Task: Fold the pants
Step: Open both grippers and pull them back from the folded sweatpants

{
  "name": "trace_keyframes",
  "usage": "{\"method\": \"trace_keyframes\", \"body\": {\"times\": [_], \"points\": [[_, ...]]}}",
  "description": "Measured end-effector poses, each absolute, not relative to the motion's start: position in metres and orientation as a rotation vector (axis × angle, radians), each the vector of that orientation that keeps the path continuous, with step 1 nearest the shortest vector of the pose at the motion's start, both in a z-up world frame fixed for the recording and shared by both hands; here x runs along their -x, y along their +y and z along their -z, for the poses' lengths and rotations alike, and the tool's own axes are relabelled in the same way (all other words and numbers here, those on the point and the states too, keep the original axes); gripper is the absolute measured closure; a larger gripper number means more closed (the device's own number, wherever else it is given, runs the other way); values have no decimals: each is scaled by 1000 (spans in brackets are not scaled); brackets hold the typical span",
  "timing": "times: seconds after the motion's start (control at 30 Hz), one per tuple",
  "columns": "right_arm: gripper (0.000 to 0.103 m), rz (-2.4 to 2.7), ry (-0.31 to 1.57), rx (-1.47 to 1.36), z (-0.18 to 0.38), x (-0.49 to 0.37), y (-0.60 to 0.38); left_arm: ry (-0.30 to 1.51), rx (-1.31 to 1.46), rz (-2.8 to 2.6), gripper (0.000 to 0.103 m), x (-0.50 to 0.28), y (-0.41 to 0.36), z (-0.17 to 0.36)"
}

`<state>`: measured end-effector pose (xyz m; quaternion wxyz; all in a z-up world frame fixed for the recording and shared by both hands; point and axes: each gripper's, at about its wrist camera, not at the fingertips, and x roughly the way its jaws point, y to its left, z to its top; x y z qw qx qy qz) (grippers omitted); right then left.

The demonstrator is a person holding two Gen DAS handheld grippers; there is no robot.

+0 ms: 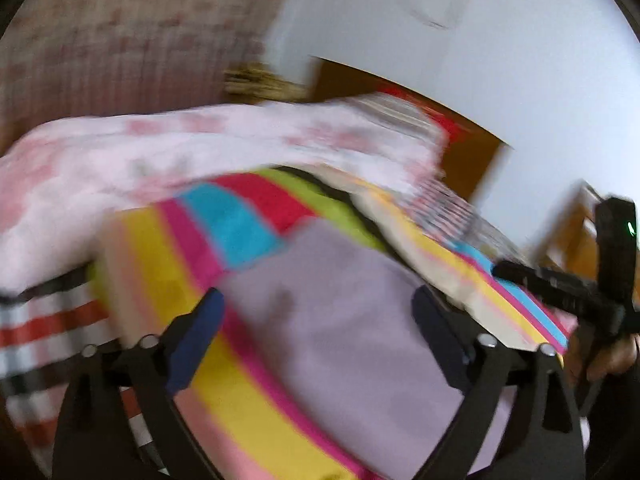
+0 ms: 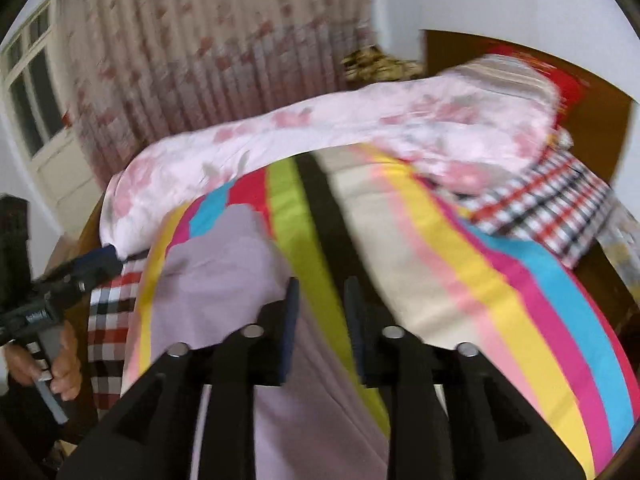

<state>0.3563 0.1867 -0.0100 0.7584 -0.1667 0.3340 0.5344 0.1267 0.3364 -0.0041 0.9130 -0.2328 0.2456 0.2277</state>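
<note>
left gripper point(image 1: 316, 320): jaws wide apart, nothing held, tilted over lilac pants point(image 1: 352, 332) | right gripper point(image 2: 322, 316): jaws part-open, empty, above the pants' edge | pants lie on striped blanket point(image 2: 500, 280), below floral quilt point(image 2: 360, 132)

Pants point(image 2: 224, 280) lie on the sheet point(image 2: 500, 280) covering the bed point(image 2: 612, 276). Quilt point(image 2: 360, 128) bunched behind them, across the bed's far side. Checked cloth point(image 2: 560, 208) right of the quilt, partly under it. Curtain point(image 2: 192, 40) behind the bed, window point(image 2: 28, 92) to its left. Left tool point(image 1: 316, 324) over the pants; right tool point(image 2: 322, 312) at their right edge.
</note>
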Motion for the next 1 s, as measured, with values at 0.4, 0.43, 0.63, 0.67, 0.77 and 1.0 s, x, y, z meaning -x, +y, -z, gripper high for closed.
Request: {"method": "trace_keyframes", "body": {"times": [0.4, 0.43, 0.63, 0.67, 0.77, 1.0], "points": [[55, -1118, 1014, 409, 88, -305, 63, 805, 523, -441, 5, -178, 335, 62], [55, -1115, 1010, 404, 85, -301, 57, 790, 538, -418, 5, -178, 336, 51], [48, -1122, 918, 390, 57, -279, 57, 806, 391, -368, 2, -227, 328, 25], [47, -1138, 925, 413, 60, -272, 63, 866, 361, -387, 2, -246, 329, 34], [43, -1141, 942, 591, 89, -237, 73, 977, 304, -459, 1, -274, 331, 64], [44, -1116, 916, 562, 77, -213, 48, 977, 214, -504, 1, -276, 321, 74]]}}
